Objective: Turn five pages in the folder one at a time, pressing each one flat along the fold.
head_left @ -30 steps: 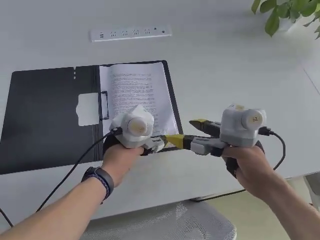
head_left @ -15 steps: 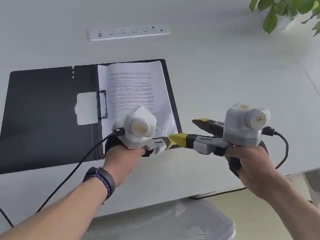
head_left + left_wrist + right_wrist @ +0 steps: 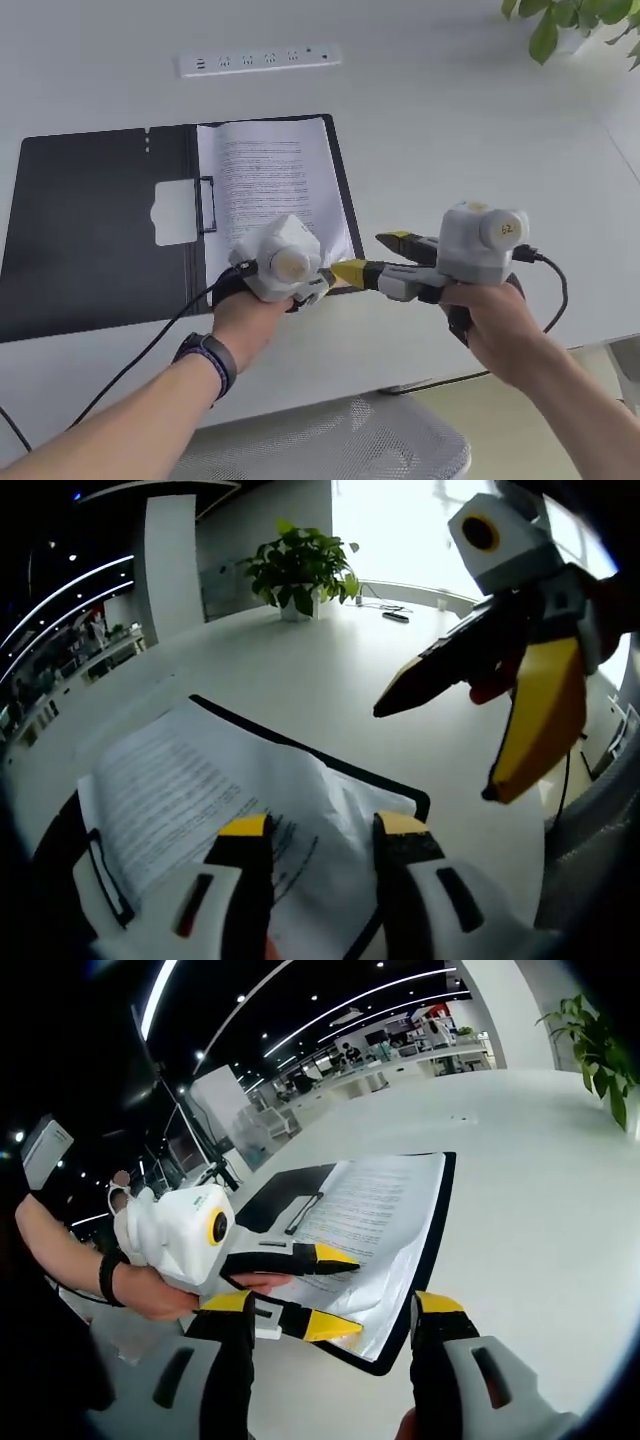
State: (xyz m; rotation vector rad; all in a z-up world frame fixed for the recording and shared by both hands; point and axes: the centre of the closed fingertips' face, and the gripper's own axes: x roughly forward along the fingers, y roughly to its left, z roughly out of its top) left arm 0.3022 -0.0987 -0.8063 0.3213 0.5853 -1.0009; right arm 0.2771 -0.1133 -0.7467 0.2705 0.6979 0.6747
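While all apart, left gripper (image 3: 322, 825) fingers (image 3: 243, 828) astride folder (image 3: 90, 230) page (image 3: 190, 780) corner, right gripper (image 3: 335, 1303) beside.

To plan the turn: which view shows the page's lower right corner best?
The right gripper view: the page corner lies clear beside the left claw. The left gripper view shows it buckled between the claw's jaws; in the head view that gripper partly hides it.

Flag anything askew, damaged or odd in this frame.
Only the top page stands out: its near corner bulges up off the folder between the left gripper's open jaws. No tears or spills visible.
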